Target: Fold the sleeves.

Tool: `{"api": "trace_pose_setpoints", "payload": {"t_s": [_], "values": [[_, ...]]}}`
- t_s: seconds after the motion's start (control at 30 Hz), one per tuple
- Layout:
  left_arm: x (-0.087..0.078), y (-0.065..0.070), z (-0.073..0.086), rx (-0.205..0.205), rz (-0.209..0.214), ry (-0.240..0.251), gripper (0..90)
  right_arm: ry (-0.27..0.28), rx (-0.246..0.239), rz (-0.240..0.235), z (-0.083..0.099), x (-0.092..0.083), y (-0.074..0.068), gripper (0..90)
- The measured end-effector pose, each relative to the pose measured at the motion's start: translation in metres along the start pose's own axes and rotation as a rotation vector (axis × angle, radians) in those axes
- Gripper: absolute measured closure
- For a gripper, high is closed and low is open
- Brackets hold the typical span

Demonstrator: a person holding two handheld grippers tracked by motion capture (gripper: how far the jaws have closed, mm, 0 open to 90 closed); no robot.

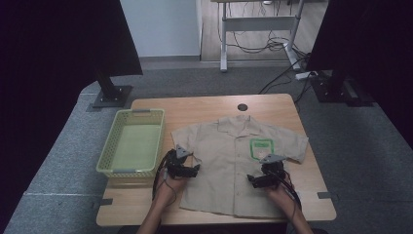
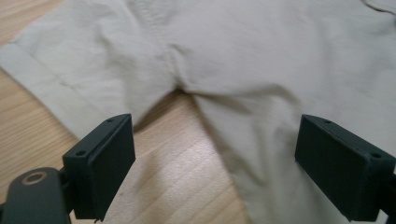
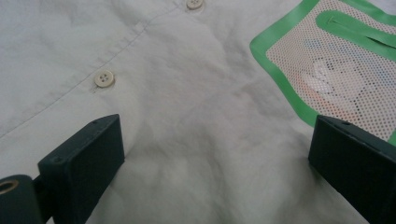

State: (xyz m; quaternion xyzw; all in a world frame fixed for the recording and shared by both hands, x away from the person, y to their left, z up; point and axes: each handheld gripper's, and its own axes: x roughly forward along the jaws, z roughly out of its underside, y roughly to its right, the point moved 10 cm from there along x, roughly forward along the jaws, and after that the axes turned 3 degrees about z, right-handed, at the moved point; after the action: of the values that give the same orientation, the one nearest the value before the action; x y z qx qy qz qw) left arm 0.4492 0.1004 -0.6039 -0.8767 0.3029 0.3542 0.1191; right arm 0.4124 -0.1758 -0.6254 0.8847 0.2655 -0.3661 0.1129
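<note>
**A soft shirt, ready to be picked up**

The shirt (image 1: 234,161) lies flat and face up on the tabletop (image 1: 204,105), next to a green basket (image 1: 132,141).

The left gripper (image 2: 212,158) hangs low over the spot where the sleeve meets the side of the shirt. Its fingers (image 2: 105,163) are wide apart and hold nothing. One finger is over bare wood and the other is over cloth.

The right gripper (image 3: 215,163) hangs over the front of the shirt. Its fingers (image 3: 86,163) are wide apart too, with nothing between them. Two buttons (image 3: 104,78) sit just past one finger, and the green pocket patch (image 3: 336,70) sits just past the other.

The shirt looks light, thin and floppy. It will likely sag and bunch up when lifted. A good place to pinch is an edge or a seam, where the cloth is thicker. The flat middle could be hard to grab, and the fingers may just slide over it.
</note>
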Motion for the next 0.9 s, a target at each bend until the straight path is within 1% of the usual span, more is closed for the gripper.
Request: {"api": "trace_pose_setpoints", "payload": {"t_s": [0.13,0.2,0.27,0.3,0.43,0.5,0.57,0.67,0.77,0.8,0.9], "values": [[0.001,-0.006,0.0,-0.021,-0.009,0.005,12.2,0.0,0.001,0.0,0.008,-0.008,0.002,3.1],[0.001,-0.009,0.0,-0.023,-0.021,0.004,12.2,0.0,0.002,0.0,0.012,-0.012,0.002,3.1],[0.001,-0.01,0.0,-0.029,-0.023,0.005,12.2,0.0,0.0,-0.002,0.014,-0.014,0.003,3.1],[0.001,-0.013,0.0,-0.043,-0.029,0.007,12.2,0.0,-0.002,-0.003,0.015,-0.015,0.004,3.1],[0.005,-0.019,-0.002,-0.057,-0.048,0.008,12.2,0.001,0.001,0.0,0.022,-0.023,0.006,3.1],[0.007,-0.022,-0.004,-0.063,-0.065,0.003,12.2,0.0,0.003,0.003,0.024,-0.024,0.007,3.1],[0.009,-0.025,-0.006,-0.073,-0.069,0.001,12.7,0.0,0.006,0.004,0.025,-0.026,0.007,3.1],[0.013,-0.029,-0.007,-0.075,-0.078,-0.003,13.0,0.0,0.005,0.003,0.027,-0.027,0.009,3.1],[0.016,-0.033,-0.006,-0.09,-0.083,-0.01,13.9,-0.001,0.004,0.002,0.029,-0.03,0.012,3.1],[0.017,-0.034,-0.006,-0.09,-0.086,-0.013,14.2,0.0,0.007,0.003,0.03,-0.031,0.013,3.1],[0.022,-0.037,-0.004,-0.077,-0.117,-0.034,15.1,0.0,0.013,0.01,0.033,-0.033,0.017,3.1]]}}
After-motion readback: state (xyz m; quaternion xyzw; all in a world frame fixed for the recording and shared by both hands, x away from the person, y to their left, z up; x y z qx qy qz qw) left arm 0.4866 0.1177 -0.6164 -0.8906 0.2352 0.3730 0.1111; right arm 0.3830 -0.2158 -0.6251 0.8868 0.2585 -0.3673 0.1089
